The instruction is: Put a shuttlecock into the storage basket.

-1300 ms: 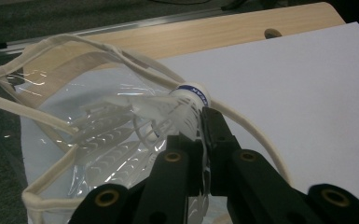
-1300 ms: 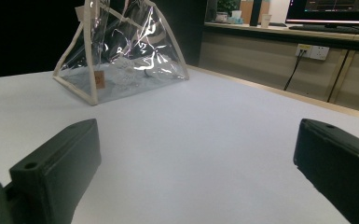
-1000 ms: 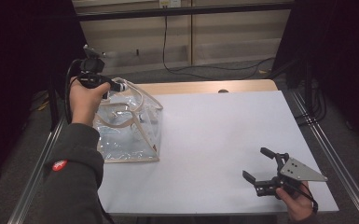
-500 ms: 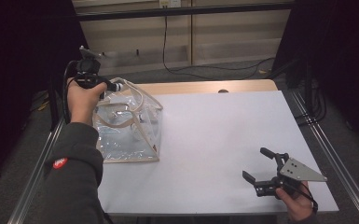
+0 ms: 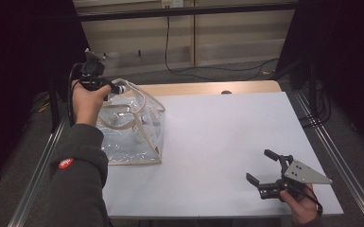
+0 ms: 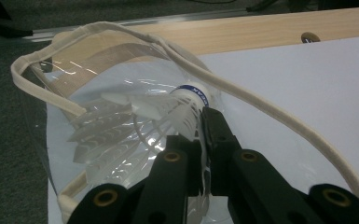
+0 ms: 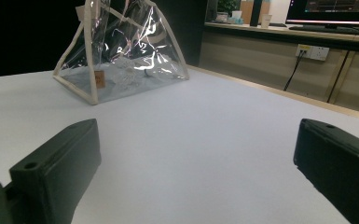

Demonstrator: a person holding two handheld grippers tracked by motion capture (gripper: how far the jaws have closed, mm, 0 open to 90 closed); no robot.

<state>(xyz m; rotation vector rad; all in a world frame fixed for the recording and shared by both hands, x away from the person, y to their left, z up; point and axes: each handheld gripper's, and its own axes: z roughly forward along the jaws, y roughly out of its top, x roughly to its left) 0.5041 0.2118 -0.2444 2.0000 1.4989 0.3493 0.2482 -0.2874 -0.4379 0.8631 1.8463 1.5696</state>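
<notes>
Left tongs (image 6: 200, 140) clamped on a white shuttlecock (image 6: 168, 109), seemingly over the clear bag's (image 5: 132, 132) open mouth. Right tongs (image 5: 264, 170) spread wide, empty, low over the white counter (image 5: 217, 132), well apart from the bag.

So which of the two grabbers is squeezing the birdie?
The left gripper, up by the clear bag: its jaws pinch the shuttlecock. The right gripper sits open on the table, holding nothing.

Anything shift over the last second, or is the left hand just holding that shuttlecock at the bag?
Almost nothing changed. The left gripper stays shut on the shuttlecock above the mouth of the clear bag, with at most a slight drift. The right gripper rests open on the white table in the same spot, and the bag has not moved.
</notes>
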